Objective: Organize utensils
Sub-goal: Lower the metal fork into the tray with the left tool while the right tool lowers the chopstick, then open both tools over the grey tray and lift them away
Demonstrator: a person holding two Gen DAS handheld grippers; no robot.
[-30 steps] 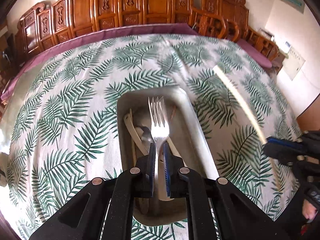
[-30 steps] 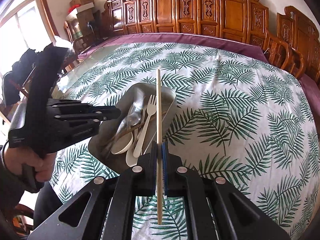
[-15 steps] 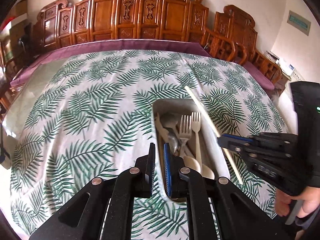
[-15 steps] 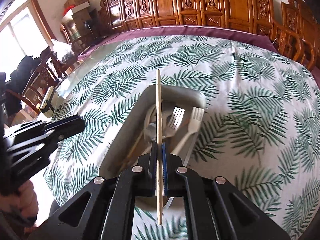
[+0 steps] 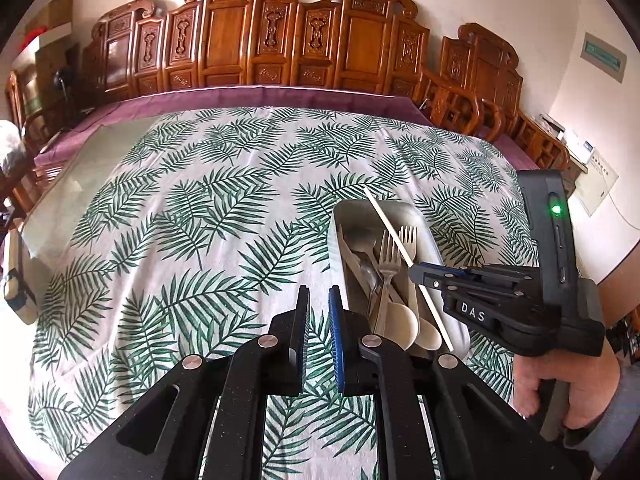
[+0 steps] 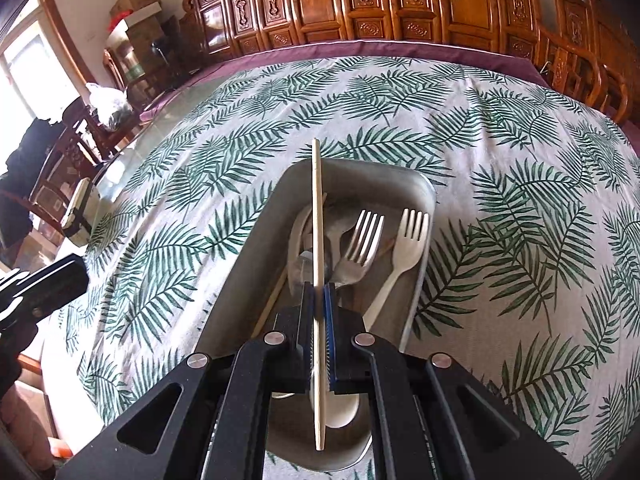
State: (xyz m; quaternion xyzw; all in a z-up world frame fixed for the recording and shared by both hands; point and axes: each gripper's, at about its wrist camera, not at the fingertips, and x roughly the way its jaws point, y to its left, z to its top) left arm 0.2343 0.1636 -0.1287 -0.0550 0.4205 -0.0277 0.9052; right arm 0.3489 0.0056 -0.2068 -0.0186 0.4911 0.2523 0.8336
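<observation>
A grey metal tray [image 6: 360,168] [image 5: 337,220] lies on the leaf-print tablecloth. In it are a metal fork [image 6: 362,236] [image 5: 386,252], a pale plastic fork [image 6: 408,240] [image 5: 408,236], pale spoons [image 5: 396,322] and other utensils. My right gripper [image 6: 319,290] [image 5: 414,270] is shut on a long wooden chopstick [image 6: 317,208] [image 5: 390,226] and holds it lengthwise just above the tray. My left gripper [image 5: 319,296] [image 6: 76,276] hovers over the cloth left of the tray. Its jaws are a little apart, with nothing between them.
Carved wooden chairs [image 5: 280,40] line the table's far side and right end. A strip of bare glass tabletop [image 5: 60,208] shows at the left, with a small case [image 5: 14,280] on its edge. A person's hand [image 5: 560,392] grips the right tool.
The left gripper let the metal fork go into the tray and drew back to the left. The right gripper carried the chopstick over the tray and lower.
</observation>
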